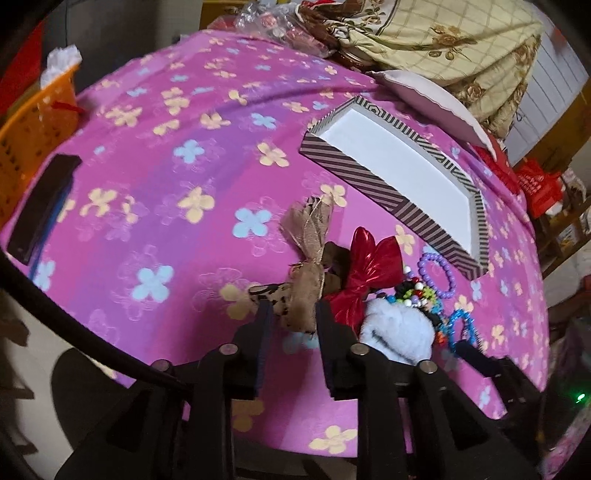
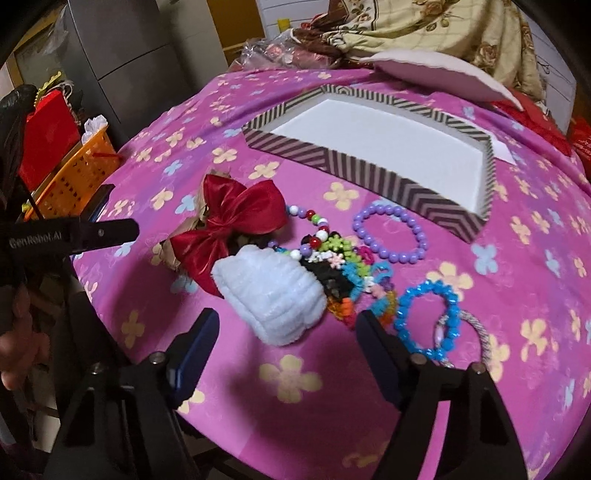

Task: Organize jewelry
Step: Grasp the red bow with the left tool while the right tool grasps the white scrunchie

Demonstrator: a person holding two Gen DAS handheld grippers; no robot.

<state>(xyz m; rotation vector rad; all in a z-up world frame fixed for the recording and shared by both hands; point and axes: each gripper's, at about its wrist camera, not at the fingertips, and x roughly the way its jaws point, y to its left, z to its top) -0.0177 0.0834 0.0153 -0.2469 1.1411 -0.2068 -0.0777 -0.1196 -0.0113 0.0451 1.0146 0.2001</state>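
Note:
A pile of accessories lies on the pink flowered cloth: a brown gauze bow (image 1: 308, 258), a red satin bow (image 2: 236, 218), a white fluffy scrunchie (image 2: 275, 291), a purple bead bracelet (image 2: 391, 232), a blue bead bracelet (image 2: 428, 317) and mixed colourful beads (image 2: 332, 254). A striped tray (image 2: 354, 162) with a white bare inside stands behind them. My left gripper (image 1: 291, 314) is shut on the brown bow's lower end. My right gripper (image 2: 286, 332) is open, just in front of the scrunchie, holding nothing.
An orange basket (image 2: 74, 177) and a red bag (image 2: 48, 140) stand off the table's left edge. A dark flat case (image 1: 40, 206) lies at the left. A pink pillow (image 2: 436, 70) and folded quilts (image 2: 424, 26) lie behind the tray.

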